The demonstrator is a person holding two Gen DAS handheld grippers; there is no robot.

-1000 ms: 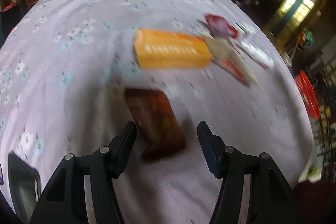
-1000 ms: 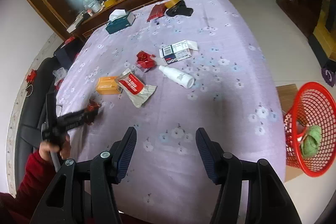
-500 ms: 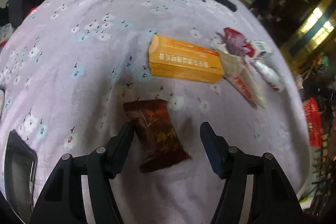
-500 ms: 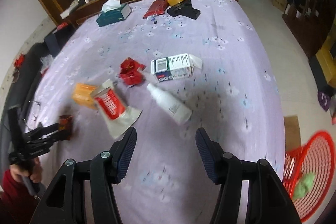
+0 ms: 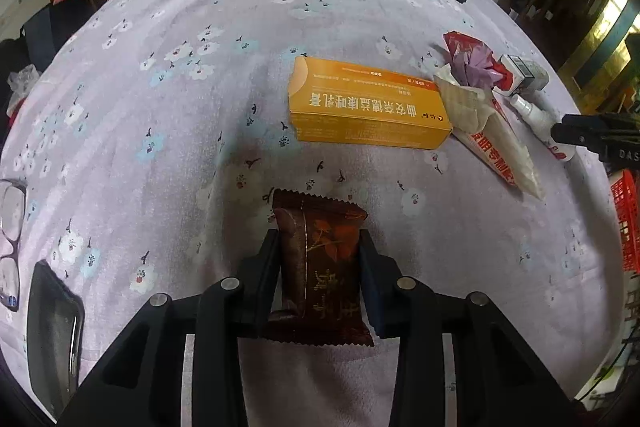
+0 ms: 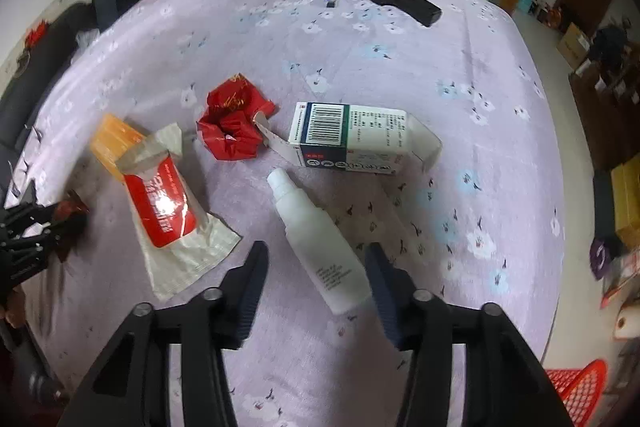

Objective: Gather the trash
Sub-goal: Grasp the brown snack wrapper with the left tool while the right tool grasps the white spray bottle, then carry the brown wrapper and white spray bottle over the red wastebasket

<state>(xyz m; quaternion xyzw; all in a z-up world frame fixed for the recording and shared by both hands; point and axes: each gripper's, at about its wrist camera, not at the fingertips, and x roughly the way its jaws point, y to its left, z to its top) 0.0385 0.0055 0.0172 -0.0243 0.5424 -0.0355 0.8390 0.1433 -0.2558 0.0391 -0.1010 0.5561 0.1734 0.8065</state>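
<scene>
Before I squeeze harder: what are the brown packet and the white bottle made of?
Brown packet: looks like thin glossy plastic film, with serrated end seals and a shiny printed face. White bottle: probably matte opaque plastic, smooth and moulded with a narrow neck.

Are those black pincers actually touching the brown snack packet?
Touching. The left wrist view shows both fingers of the left gripper pressed against the brown snack packet's sides, having just closed in.

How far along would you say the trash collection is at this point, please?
Done: nothing visibly so; the red basket shows only at the frame edge. In hand: the left gripper has just been closing and pinches the brown snack wrapper; the right gripper has been closing around the white spray bottle, with a gap on one side. Left: orange box, red-and-white pouch, crumpled red wrapper, white carton.
</scene>
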